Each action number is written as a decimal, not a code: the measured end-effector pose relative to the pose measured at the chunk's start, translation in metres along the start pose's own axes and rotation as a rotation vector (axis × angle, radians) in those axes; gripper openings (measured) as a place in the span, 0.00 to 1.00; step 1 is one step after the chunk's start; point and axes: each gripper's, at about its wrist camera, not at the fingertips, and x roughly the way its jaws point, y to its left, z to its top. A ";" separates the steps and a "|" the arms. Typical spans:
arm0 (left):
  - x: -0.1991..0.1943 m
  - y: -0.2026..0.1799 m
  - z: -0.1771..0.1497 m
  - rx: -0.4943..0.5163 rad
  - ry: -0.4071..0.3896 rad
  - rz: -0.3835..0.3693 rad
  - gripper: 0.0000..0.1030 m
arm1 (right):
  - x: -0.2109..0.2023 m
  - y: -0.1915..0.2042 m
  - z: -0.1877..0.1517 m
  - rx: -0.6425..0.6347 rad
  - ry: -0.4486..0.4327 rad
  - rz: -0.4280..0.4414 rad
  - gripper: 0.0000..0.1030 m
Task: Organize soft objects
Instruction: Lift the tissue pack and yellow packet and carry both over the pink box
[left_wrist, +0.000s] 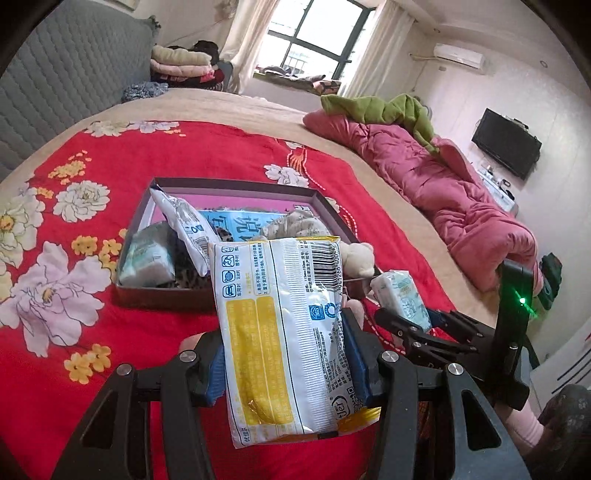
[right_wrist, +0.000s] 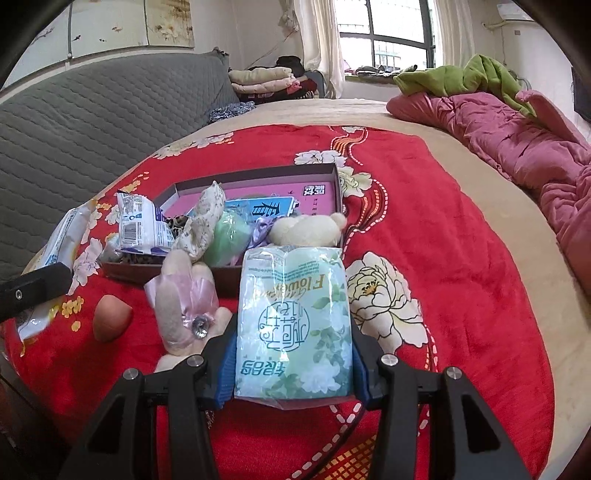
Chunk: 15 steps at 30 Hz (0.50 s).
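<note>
Yellow wipes pack (left_wrist: 280, 332) in left gripper (left_wrist: 286, 354); plush rabbit (right_wrist: 184, 306) fronts box (right_wrist: 258, 171).

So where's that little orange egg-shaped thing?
In the right wrist view, the orange thing lies on the red blanket, left of the pink-ribboned plush, outside the box.

"Flower" on green tissue pack (right_wrist: 293, 325), "看" on blue booklet (right_wrist: 271, 210)

The yellow-and-white tissue pack (left_wrist: 284, 332) is hiding the box's (left_wrist: 236, 182) near wall. The green tissue pack (right_wrist: 293, 325) is covering the cream plush bear's (right_wrist: 306, 230) lower body.
</note>
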 end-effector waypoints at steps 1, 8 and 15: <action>0.000 -0.001 0.002 -0.001 -0.003 0.000 0.53 | -0.001 0.000 0.000 0.001 -0.003 0.004 0.48; 0.001 -0.012 0.019 0.025 -0.018 0.044 0.53 | -0.011 0.004 0.010 -0.006 -0.043 0.013 0.48; 0.008 -0.015 0.038 0.025 -0.038 0.104 0.53 | -0.018 0.007 0.024 -0.013 -0.079 0.003 0.48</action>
